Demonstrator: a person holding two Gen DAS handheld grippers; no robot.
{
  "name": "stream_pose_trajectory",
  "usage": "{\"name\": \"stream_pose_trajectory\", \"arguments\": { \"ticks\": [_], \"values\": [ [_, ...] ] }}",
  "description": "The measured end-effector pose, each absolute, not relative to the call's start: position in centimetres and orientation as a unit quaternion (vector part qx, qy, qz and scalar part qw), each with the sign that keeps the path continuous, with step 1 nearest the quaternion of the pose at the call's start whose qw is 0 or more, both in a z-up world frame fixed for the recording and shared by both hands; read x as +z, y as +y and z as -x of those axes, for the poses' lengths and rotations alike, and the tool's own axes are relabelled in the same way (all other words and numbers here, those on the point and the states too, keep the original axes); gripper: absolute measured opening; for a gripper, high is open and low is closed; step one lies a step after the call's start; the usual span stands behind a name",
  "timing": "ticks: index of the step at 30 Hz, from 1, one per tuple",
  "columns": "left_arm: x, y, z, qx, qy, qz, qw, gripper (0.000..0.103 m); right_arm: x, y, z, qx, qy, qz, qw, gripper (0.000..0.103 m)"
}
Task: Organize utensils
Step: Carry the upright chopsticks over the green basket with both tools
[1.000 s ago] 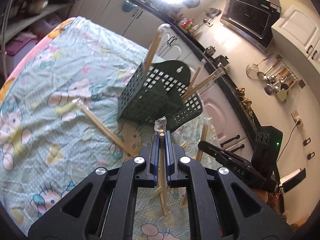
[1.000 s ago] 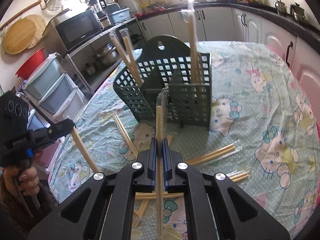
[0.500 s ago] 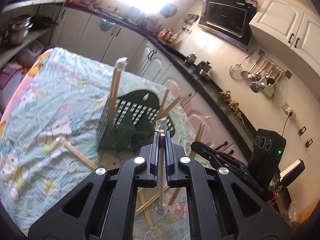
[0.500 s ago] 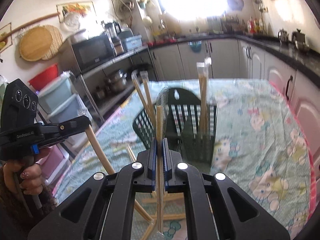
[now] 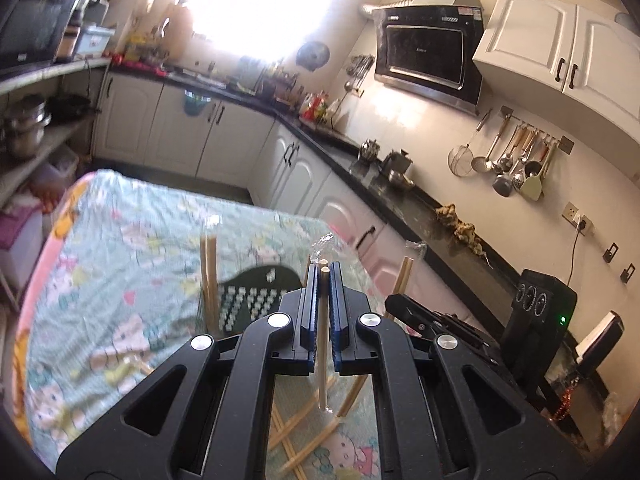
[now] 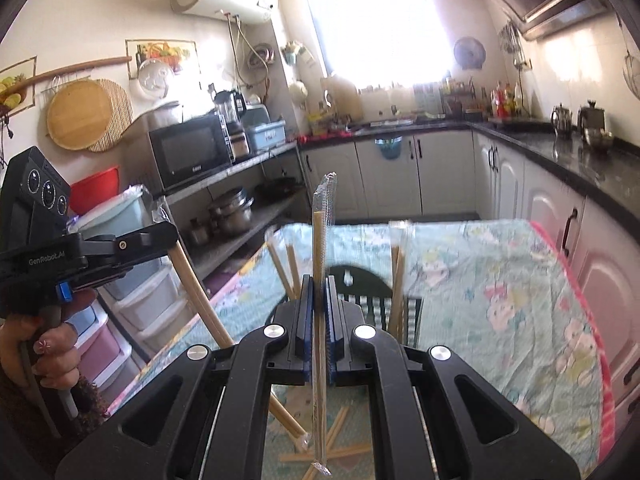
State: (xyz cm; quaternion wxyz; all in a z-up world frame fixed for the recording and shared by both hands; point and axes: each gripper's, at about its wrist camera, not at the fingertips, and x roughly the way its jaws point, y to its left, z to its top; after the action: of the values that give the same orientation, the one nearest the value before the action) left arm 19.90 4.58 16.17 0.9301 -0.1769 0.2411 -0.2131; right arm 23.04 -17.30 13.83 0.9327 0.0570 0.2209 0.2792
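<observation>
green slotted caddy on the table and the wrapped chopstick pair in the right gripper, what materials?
Dark green slotted caddy: likely moulded plastic, matte, uniform colour, regular grid holes. Pale tan chopstick pair in clear sleeve: looks like bamboo or wood, unvarnished; the sleeve is thin glossy film, crinkled at the top.

Two claws (image 5: 323, 276) (image 6: 319, 288) each clamp one wrapped chopstick pair (image 5: 322, 344) (image 6: 320, 360); three pairs (image 6: 396, 280) stand in one green basket (image 6: 360, 280).

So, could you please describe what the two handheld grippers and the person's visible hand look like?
Both the left gripper and the right gripper have matte black angular plastic frames, silver screws and blue-edged fingers. Seen from the right wrist, the left unit has white lettering, a blue button and a grey handle; the hand wears decorated nail polish.
</observation>
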Motion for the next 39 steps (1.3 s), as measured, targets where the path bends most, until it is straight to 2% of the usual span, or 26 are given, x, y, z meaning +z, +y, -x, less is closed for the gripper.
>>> {"name": "stream_pose_trajectory", "arguments": {
  "ticks": [19,30,39],
  "values": [
    [22.2,6.0,-22.1,-0.15,0.157,0.139,0.966,0.002,18.7,-16.3,-27.1,0.267,0.129,-0.065,0.953,0.006],
    [21.0,6.3,-23.5,-0.097,0.146,0.104,0.979,0.002,18.9,-15.2,-29.4,0.259,0.097,-0.08,0.958,0.006],
    [18.4,5.6,-24.5,-0.076,0.15,0.076,0.983,0.003,16.7,-13.6,-30.3,0.249,0.087,-0.061,0.963,0.006]
  ]
}}
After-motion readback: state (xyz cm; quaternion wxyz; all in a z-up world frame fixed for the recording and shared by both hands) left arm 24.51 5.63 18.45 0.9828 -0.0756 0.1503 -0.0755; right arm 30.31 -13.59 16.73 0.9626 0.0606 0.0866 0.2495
